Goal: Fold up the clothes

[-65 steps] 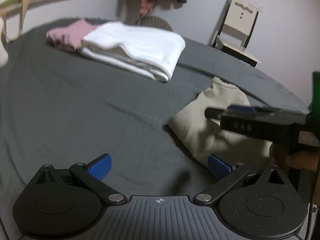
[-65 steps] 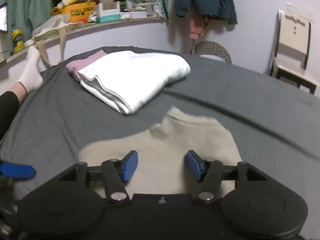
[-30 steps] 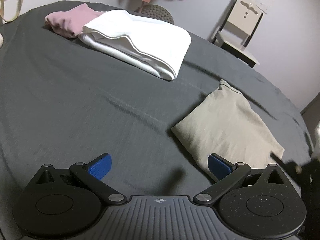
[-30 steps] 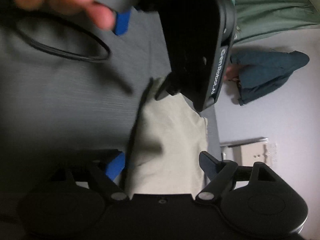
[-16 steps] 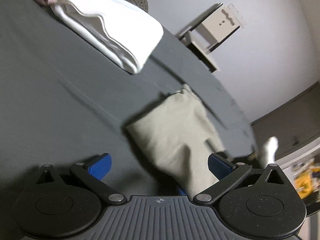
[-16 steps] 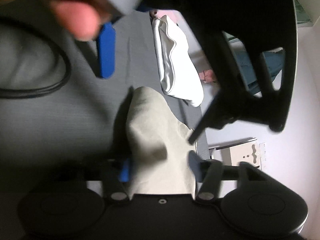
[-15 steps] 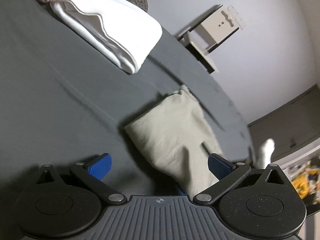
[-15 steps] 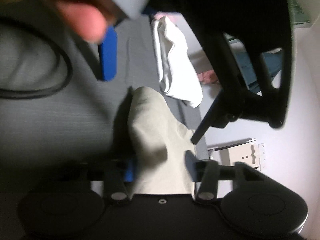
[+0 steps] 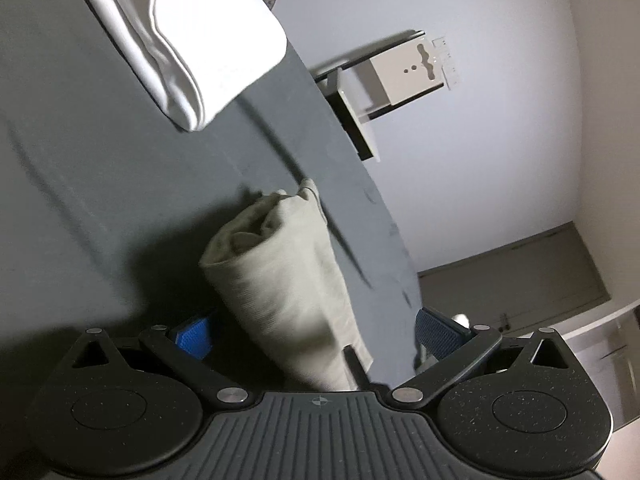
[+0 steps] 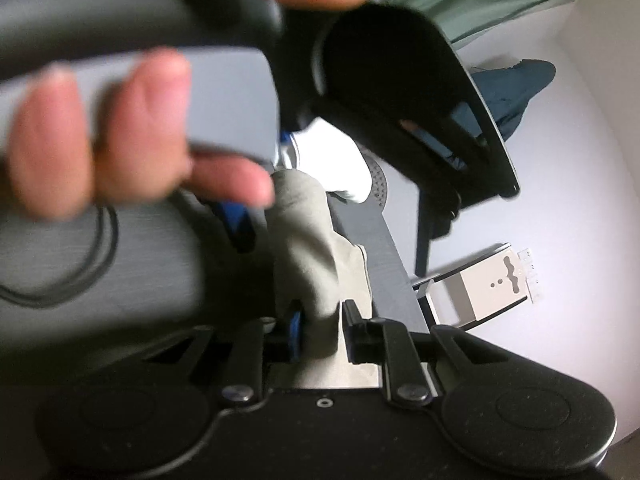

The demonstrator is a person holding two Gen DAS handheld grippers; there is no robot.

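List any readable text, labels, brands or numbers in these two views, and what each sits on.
No readable text in either view.
Left gripper body: only a small crosshair mark, no letters.
White chair back: cut-out holes and a wavy slot, not writing.
Right wrist view: the hand and the gripper body it holds are blurred; no lettering can be made out.

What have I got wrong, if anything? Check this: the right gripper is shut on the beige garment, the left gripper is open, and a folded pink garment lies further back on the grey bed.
One thing is wrong: the colour. The folded garment further back on the grey bed is white, not pink, as the left wrist view shows. The rest stands: the right gripper is shut on the beige garment, and the left gripper is open.
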